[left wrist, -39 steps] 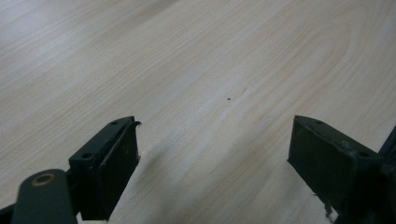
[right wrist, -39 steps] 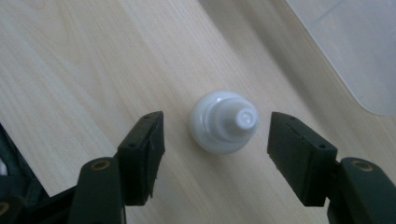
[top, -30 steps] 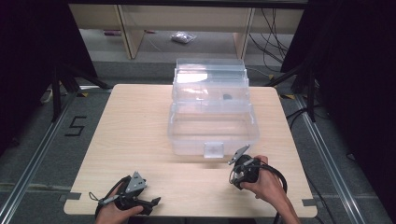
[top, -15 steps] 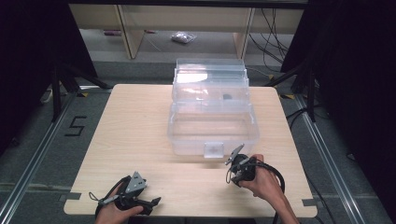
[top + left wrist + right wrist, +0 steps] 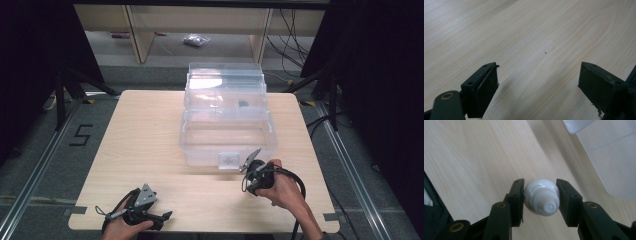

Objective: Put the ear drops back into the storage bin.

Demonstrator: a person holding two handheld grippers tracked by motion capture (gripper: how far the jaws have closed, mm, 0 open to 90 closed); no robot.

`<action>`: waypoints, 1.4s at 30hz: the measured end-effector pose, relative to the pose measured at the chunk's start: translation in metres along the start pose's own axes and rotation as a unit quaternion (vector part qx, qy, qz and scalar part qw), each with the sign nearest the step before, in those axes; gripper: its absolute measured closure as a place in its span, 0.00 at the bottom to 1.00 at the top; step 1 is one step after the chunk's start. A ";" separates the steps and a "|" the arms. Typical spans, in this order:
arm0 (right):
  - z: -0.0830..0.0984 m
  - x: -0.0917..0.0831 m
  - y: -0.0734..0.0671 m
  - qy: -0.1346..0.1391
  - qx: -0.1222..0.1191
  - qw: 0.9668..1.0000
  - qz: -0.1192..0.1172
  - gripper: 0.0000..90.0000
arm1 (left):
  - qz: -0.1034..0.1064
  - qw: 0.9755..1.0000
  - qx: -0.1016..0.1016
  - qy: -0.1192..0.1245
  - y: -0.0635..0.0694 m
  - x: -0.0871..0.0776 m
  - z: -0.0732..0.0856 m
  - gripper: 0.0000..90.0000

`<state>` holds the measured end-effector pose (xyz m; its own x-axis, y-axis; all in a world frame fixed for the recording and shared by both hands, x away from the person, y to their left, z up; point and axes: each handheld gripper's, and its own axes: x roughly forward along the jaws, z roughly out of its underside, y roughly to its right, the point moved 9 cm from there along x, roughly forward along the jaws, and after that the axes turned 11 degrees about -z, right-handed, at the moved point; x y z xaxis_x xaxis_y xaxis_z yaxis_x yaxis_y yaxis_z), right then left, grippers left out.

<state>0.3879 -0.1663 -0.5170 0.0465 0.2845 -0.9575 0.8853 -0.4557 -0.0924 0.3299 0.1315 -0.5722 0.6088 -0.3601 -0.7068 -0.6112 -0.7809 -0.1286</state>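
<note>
In the right gripper view a small white round-bodied bottle (image 5: pixel 541 197) with a ribbed cap sits on the table, and my right gripper (image 5: pixel 540 182) is shut on it, a pad pressing each side. From above, that gripper (image 5: pixel 251 173) is just in front of the right front corner of a clear plastic box (image 5: pixel 200 150), whose corner (image 5: pixel 609 157) is also seen in the right gripper view. My left gripper (image 5: pixel 161 217) lies low at the table's near left edge. Its jaws are wide apart (image 5: pixel 539 65) over bare wood with nothing between them.
The clear box stands in stepped tiers in the middle of the light wooden table (image 5: pixel 145 140), with a small dark item (image 5: pixel 243 104) in an upper tier. Dark stands flank the table. Shelving and a small bag (image 5: pixel 196 40) lie on the floor beyond.
The right hand has edged slightly left, toward the box's front. The left hand and gripper have not moved.
</note>
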 end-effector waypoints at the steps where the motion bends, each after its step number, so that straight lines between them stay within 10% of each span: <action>1: -0.001 -0.002 0.000 0.000 -0.001 1.000 -0.001 0.67 | 0.001 1.000 0.010 -0.005 -0.001 -0.001 0.001 0.17; 42: -0.021 -0.073 0.010 0.021 -0.021 0.999 -0.029 0.67 | -0.002 1.000 0.006 -0.003 -0.002 0.001 0.001 0.17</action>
<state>0.4031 -0.1737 -0.4419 0.0127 0.3462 -0.9381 0.9057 -0.4015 -0.1359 0.3313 0.1332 -0.5729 0.6086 -0.3534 -0.7105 -0.6143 -0.7766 -0.1399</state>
